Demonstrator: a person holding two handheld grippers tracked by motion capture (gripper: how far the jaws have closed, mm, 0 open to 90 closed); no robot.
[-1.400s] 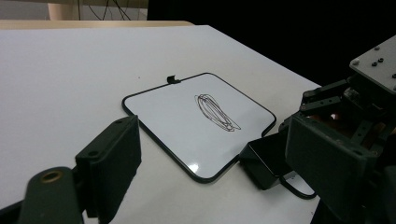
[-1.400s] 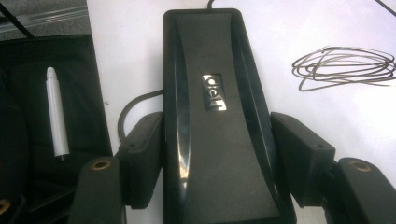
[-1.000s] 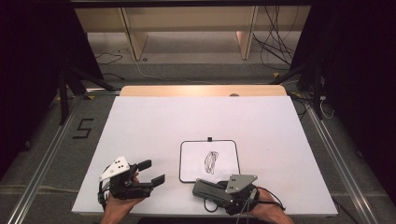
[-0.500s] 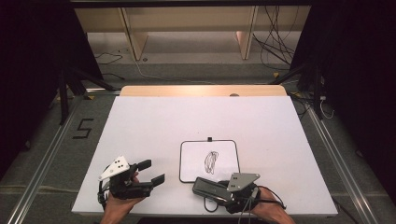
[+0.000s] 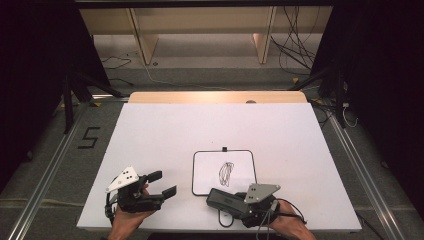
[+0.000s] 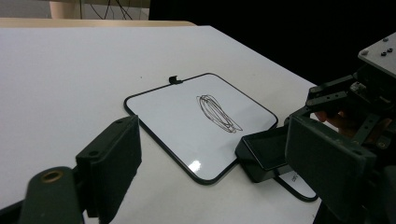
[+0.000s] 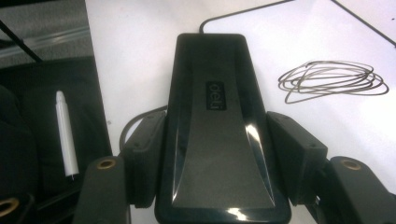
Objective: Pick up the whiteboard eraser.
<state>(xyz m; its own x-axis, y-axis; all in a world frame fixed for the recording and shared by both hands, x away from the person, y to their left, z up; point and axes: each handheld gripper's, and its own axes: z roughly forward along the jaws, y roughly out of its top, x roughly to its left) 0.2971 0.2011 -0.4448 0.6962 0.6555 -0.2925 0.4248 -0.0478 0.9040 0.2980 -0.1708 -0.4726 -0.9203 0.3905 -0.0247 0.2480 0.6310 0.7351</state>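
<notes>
My right tool (image 5: pixel 216 196) grips the eraser (image 7: pixel 219 126) at the whiteboard's (image 5: pixel 210 170) edge; the scribble (image 5: pixel 226 173) remains unwiped, left tool (image 5: pixel 162 184) released.

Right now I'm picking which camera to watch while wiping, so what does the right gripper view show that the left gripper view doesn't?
Right gripper view: a white pen on a dark surface beside the table, the eraser with its label, and the right gripper clamped on the eraser's sides.
Left gripper view: the left gripper with jaws open, and the small clip on the whiteboard at its far edge.
Both: whiteboard, scribble, eraser.
</notes>
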